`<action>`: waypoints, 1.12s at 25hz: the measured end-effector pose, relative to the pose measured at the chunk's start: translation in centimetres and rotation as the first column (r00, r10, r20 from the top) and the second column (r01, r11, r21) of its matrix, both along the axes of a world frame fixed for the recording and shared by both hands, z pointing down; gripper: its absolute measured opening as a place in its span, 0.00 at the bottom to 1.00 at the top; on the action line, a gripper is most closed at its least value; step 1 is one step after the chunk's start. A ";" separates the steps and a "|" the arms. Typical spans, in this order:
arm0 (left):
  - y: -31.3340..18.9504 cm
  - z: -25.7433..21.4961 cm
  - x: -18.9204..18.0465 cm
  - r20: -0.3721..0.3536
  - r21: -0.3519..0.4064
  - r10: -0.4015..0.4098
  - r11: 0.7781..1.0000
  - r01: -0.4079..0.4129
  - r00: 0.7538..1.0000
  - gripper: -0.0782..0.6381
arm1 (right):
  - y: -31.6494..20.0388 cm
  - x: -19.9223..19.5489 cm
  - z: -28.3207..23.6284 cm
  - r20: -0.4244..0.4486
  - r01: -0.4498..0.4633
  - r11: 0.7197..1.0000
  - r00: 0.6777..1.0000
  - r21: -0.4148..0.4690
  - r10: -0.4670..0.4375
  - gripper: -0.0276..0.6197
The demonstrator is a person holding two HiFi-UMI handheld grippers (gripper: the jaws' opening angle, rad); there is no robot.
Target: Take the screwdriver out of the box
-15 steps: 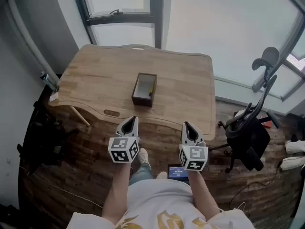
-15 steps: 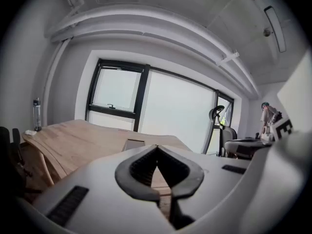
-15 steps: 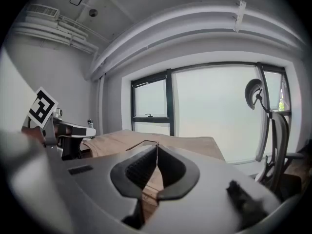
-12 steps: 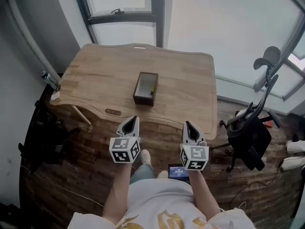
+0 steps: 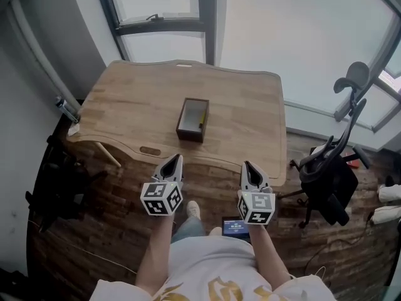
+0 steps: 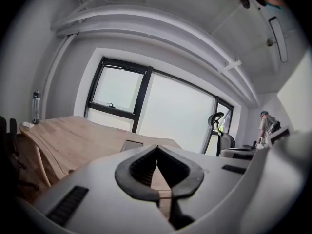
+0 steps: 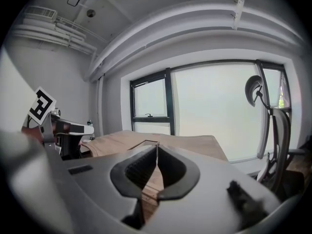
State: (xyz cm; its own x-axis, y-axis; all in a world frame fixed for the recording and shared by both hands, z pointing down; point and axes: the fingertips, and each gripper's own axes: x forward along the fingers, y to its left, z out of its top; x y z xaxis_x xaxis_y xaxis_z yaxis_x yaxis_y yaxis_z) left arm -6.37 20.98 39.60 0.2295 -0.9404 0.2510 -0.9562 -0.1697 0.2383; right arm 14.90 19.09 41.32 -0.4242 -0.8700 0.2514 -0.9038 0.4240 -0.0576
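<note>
Progress is nil: the yellow-handled screwdriver [image 5: 201, 116] lies inside the dark, open-topped rectangular box [image 5: 189, 135], along its right wall. The box sits near the middle of the pale wooden worktop [image 5: 131, 99]. The left tongs [image 5: 176, 158] and right tongs [image 5: 246, 164] are both clenched on nothing and hang short of the worktop's near edge, well apart from the box. Everything remains, I judge: reaching in, opening, gripping the tool and lifting it clear.

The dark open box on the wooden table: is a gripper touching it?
No, the left gripper and right gripper hang near the table's front edge, away from the box.
</note>
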 end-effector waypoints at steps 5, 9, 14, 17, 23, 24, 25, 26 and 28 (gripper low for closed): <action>-1.0 0.9 -0.8 0.032 -0.029 -0.004 1.000 0.005 0.999 0.13 | -0.9 -1.0 0.6 0.034 0.002 1.000 0.999 -0.014 -0.002 0.09; -4.0 1.7 -1.5 0.046 -0.038 0.007 0.999 -0.006 0.999 0.13 | -3.7 -2.2 1.5 0.013 0.006 1.000 1.000 -0.027 -0.005 0.09; -9.8 2.8 -2.4 0.018 -0.070 0.032 0.997 -0.030 0.999 0.13 | -8.5 -3.3 1.7 -0.008 -0.008 0.999 1.000 -0.043 0.008 0.09; -13.8 3.3 -2.8 0.013 -0.078 0.053 0.996 -0.052 0.999 0.13 | -11.7 -4.3 2.5 -0.025 -0.011 0.998 1.000 -0.057 0.010 0.09; -20.9 4.5 -4.9 -0.009 -0.125 0.081 0.989 -0.081 0.997 0.13 | -17.9 -6.5 2.9 -0.043 -0.030 0.997 0.999 -0.068 0.027 0.09; -21.9 4.7 -5.2 -0.008 -0.131 0.088 0.988 -0.088 0.996 0.13 | -18.8 -6.7 2.9 -0.044 -0.040 0.997 0.998 -0.070 0.037 0.09; -22.9 4.9 -5.5 -0.007 -0.136 0.095 0.986 -0.095 0.995 0.13 | -19.7 -6.9 3.1 -0.045 -0.050 0.996 0.998 -0.073 0.047 0.09; -23.9 5.2 -5.8 -0.008 -0.143 0.102 0.984 -0.103 0.995 0.13 | -20.5 -7.0 3.3 -0.046 -0.060 0.995 0.997 -0.077 0.057 0.09; -25.7 5.8 -6.2 -0.014 -0.155 0.118 0.981 -0.119 0.993 0.13 | -21.9 -7.3 3.7 -0.052 -0.079 0.993 0.996 -0.086 0.075 0.09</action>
State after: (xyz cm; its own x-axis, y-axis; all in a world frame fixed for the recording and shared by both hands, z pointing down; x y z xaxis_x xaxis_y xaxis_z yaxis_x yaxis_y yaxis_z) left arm -12.59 -4.71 45.37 0.3389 -0.8559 0.3906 -0.9302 -0.2426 0.2755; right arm 7.62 -2.84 45.07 -0.3421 -0.8732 0.3471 -0.9363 0.3481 -0.0472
